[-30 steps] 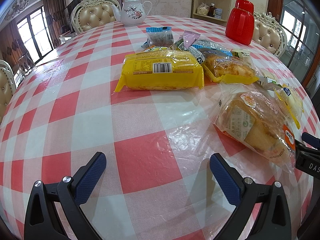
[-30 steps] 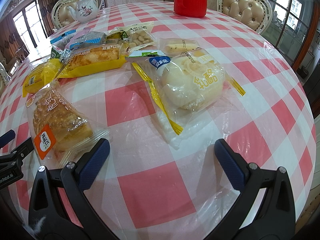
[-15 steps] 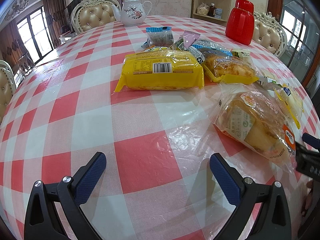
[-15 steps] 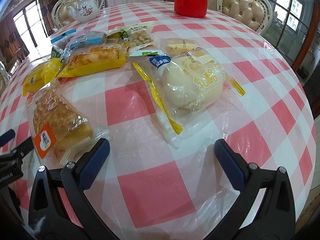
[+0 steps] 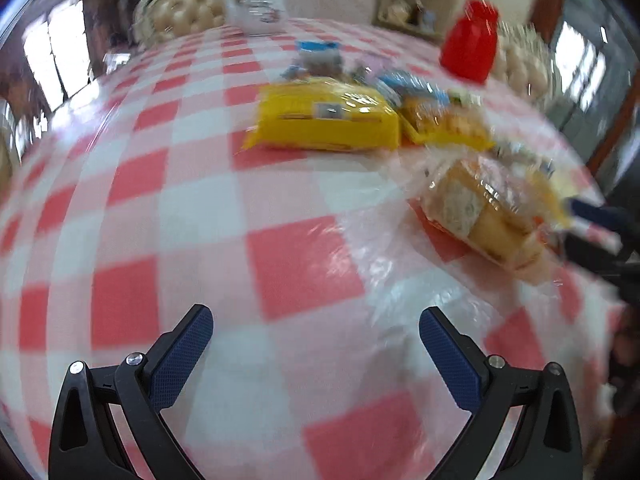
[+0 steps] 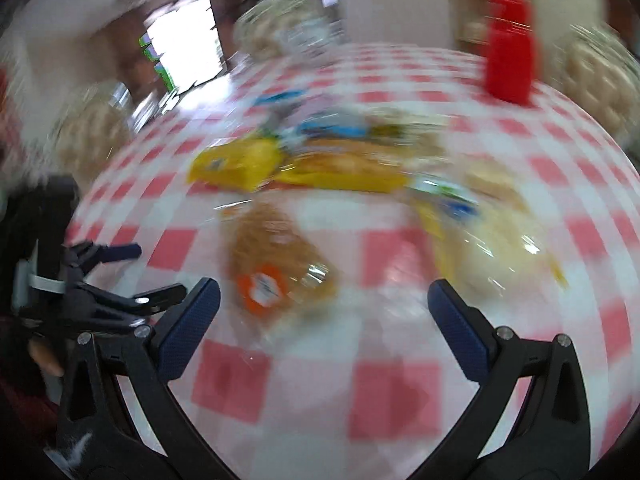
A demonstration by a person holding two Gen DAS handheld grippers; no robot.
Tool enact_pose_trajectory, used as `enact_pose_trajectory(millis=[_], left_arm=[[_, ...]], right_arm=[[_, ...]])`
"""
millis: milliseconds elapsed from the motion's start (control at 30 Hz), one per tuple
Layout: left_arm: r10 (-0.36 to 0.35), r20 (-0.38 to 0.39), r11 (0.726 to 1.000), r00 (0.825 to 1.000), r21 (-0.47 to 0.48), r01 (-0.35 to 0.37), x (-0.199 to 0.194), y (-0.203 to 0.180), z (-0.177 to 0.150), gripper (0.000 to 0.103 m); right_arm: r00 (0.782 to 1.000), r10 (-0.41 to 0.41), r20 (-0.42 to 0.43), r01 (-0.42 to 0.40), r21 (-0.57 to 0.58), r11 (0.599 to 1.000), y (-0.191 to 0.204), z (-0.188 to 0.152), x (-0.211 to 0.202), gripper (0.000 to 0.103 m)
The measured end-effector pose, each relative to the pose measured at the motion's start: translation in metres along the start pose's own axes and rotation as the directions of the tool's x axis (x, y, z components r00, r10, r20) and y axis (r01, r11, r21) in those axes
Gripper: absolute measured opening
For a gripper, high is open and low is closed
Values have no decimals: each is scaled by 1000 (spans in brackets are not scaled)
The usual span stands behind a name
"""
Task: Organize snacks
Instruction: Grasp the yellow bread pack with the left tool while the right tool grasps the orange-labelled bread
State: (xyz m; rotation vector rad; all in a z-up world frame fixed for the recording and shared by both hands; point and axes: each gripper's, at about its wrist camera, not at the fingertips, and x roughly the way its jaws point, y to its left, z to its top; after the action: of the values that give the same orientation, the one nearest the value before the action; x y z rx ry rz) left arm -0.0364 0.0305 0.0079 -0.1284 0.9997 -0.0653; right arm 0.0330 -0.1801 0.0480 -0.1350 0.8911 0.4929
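Several wrapped snacks lie on a red-and-white checked table [image 5: 304, 268]. A long yellow pack [image 5: 324, 122] sits in the middle, with a yellow-trayed bread [image 5: 444, 128] to its right. Nearer lies a clear bag of brown bread [image 5: 484, 212] [image 6: 276, 264]. A pale bun bag [image 6: 492, 240] rests at the right. My left gripper [image 5: 316, 352] hangs open over bare cloth, nothing between its fingers. My right gripper [image 6: 324, 324] is open too, just short of the brown bread bag. Both views are blurred.
A red jug [image 5: 470, 42] [image 6: 510, 50] stands at the far right of the table, and a white teapot [image 5: 260, 12] at the far edge. Padded chairs [image 5: 180, 16] ring the table. A shelf unit [image 5: 416, 4] stands behind.
Both grippers have pulled back and lifted, so the snacks look farther off. The right view has swung left; the left gripper now shows at its left edge.
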Motion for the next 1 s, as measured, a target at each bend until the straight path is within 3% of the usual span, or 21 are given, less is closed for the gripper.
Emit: enact_pose_trajectory(millis=[67,167,233,267,300,400,467,533,600,667,733,800,833,867,933,1000], left_arm=[[-1,34,997,999,-76,4,-14,24,-6,103],[74,99,991,992,-118,-62,-34,52,-4,103],[120,120,987,985,-118,-106,-41,60,5,103],[125,136,990,983,-88,-113,-42,58,15,103],[120,147,992,982,-60,-112,-42,56,22,103],[73,185,980,980,168,-105,-28,19,58,103],[11,188,935,982,345,-77,-15,-3,81,103],[-40,176,852,984,521,-58,1,-20,108,103],[-78,144,773,987,633,-31,15,-29,128,103],[-101,94,715,990,699,6,31,-32,142,103],[-106,19,688,994,724,60,47,-36,146,101],[-159,-95,649,983,740,177,55,-39,134,86],[-166,-124,631,978,749,202,56,-41,126,85],[-156,-99,607,983,775,175,53,-44,112,84],[-168,-79,604,983,779,166,44,-44,96,78],[-210,-98,630,973,747,211,30,-40,89,60]], right_arm=[[998,-20,-59,14,-95,995,13,12,28,103],[994,-12,-110,-6,-163,987,25,16,55,101],[993,-1,-117,-18,-161,987,24,15,61,71],[995,17,-100,-31,-136,990,20,13,56,57],[995,41,-90,-51,-106,993,16,8,48,51],[999,46,2,-46,-9,999,-1,-13,17,51],[994,101,45,-105,86,991,-18,-31,-2,50],[992,99,74,-110,155,982,-35,-55,-22,51],[993,82,88,-97,188,977,-41,-66,-33,51],[990,92,110,-116,242,963,-54,-82,-45,51],[987,84,135,-119,269,956,-61,-89,-52,51],[986,72,148,-112,279,954,-62,-88,-57,51],[987,67,148,-107,285,953,-64,-89,-57,51],[987,64,149,-106,289,952,-63,-91,-64,51],[986,61,154,-104,290,951,-64,-86,-60,51],[985,68,161,-113,289,951,-65,-86,-63,51]])
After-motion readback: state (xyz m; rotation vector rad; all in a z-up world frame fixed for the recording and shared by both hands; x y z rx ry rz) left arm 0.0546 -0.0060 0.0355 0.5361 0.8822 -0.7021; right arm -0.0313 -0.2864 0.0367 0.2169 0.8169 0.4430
